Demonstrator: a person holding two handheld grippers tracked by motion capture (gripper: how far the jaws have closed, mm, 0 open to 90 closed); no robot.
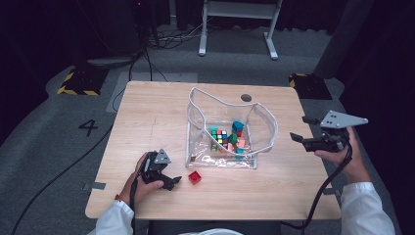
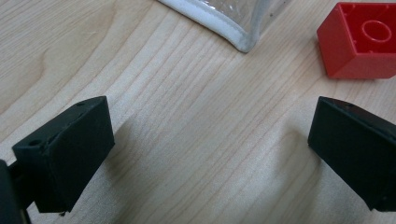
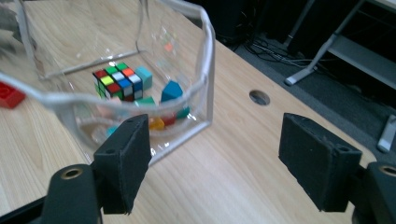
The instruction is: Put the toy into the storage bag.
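A clear plastic pouch (image 1: 264, 122) with a white rim stands open in the middle of the table. Inside lie a colour cube (image 1: 221, 136) and several small coloured blocks (image 1: 238, 126). The cube (image 3: 117, 81) and the pouch rim (image 3: 207, 56) also show in the right gripper view. A red brick (image 1: 195, 177) lies on the wood just in front of the pouch. My left gripper (image 1: 175, 182) rests low on the table beside that brick (image 2: 359, 39), jaws wide and empty. My right gripper (image 1: 302, 130) hangs open to the right of the pouch, with nothing between its jaws.
The wooden table (image 1: 151, 117) has a round cable hole (image 1: 246, 98) behind the pouch. Dark floor with cables and a white desk frame (image 1: 271, 46) lies beyond the far edge. Bare wood spreads left of the pouch.
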